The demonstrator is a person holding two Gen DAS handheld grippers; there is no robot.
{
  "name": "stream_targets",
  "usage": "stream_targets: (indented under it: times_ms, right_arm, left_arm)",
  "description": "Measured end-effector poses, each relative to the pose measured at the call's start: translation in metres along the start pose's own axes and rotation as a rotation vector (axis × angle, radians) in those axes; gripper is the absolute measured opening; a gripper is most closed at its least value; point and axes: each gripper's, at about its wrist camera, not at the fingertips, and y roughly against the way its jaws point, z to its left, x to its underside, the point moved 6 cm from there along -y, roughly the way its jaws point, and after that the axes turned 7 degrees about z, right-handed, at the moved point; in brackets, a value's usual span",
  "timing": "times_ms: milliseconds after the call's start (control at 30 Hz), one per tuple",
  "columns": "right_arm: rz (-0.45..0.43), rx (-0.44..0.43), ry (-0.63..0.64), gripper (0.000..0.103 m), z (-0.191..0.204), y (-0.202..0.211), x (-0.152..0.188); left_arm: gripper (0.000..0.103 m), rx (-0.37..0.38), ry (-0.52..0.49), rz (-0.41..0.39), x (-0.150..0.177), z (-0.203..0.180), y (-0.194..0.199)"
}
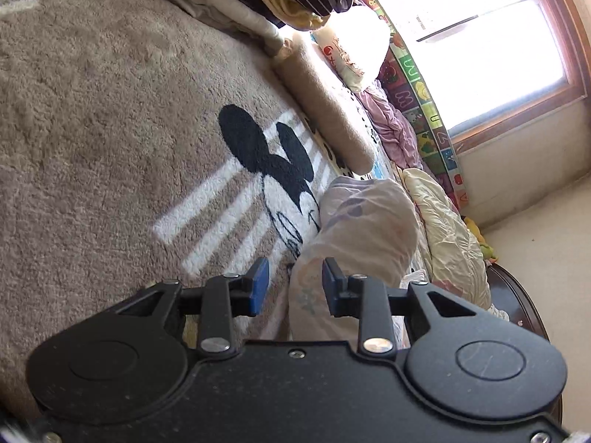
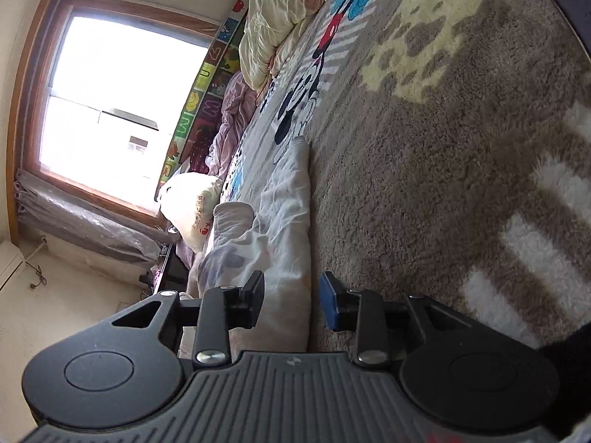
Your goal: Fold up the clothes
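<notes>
left claw (image 1: 295, 286) open, pale garment (image 1: 354, 236) partly hidden, contact unclear

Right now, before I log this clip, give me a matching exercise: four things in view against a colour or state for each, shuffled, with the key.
Things:
1. white printed garment
2. fluffy brown cartoon-mouse blanket
3. crumpled quilt by the alphabet mat
4. left gripper

Descriptions:
A. pale yellow
B. jaws open, gripping nothing
C. taupe with white stripes
D. bunched along the blanket's edge

Pairs: 1-D, 2-C, 3-A, 4-B
</notes>
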Motion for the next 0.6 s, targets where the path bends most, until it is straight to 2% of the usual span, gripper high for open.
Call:
stream_targets:
  times_ms: [100, 267, 400, 600]
  right_arm:
    - [0.01, -0.001, 0.027, 0.035, 0.005, -0.022, -0.02]
    - [0.059, -0.024, 0.072, 0.036, 0.011, -0.057, -0.043]
    - [0.088, -0.018, 0.131, 0.035, 0.019, -0.076, -0.049]
    - [0.103, 0.016, 0.241, 0.034, 0.033, -0.091, -0.047]
  left_arm:
    - [0.029, 0.013, 0.034, -0.015, -0.021, 0.004, -0.01]
    - [0.029, 0.083, 0.006, 0.056, -0.051, -0.006, -0.052]
    - [0.029, 0.099, -0.105, 0.13, -0.052, -0.024, -0.085]
    - [0.03, 0.088, -0.327, 0.226, -0.028, -0.056, -0.114]
